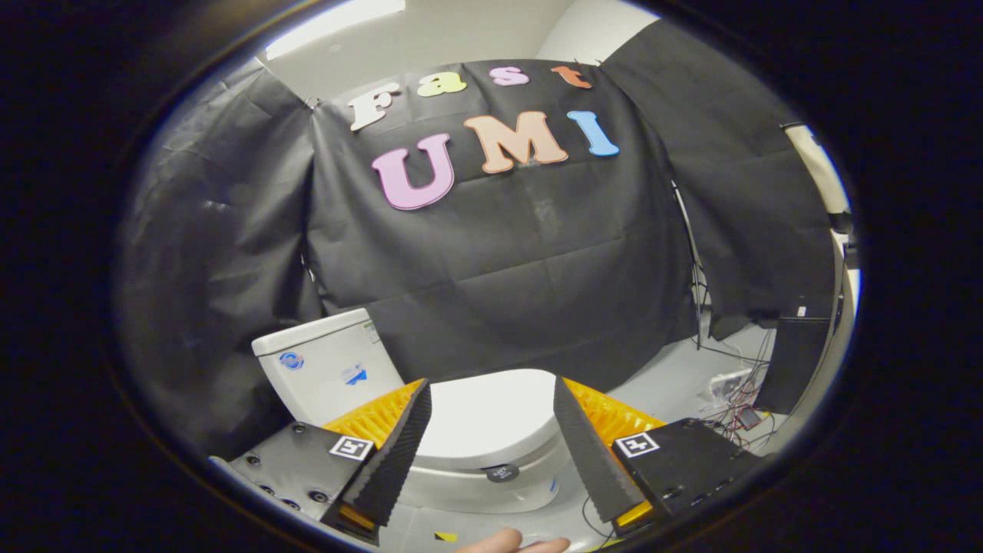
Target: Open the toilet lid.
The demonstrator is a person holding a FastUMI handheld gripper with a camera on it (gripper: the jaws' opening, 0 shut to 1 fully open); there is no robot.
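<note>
The toilet (430, 430) stands on the pale floor (668, 384) against the black cloth wall, its tank (326, 361) to the left and its bowl facing right. The toilet lid (491, 411) lies flat and closed on the bowl, so the task looks not yet begun: the lid's front edge has yet to be reached and the whole lift is left. The tongs (491, 430) stand wide apart, clamped on nothing, raised above the toilet; the lid shows between and beyond their fingers, apart from both. A hand (511, 544) shows just below the tongs.
</note>
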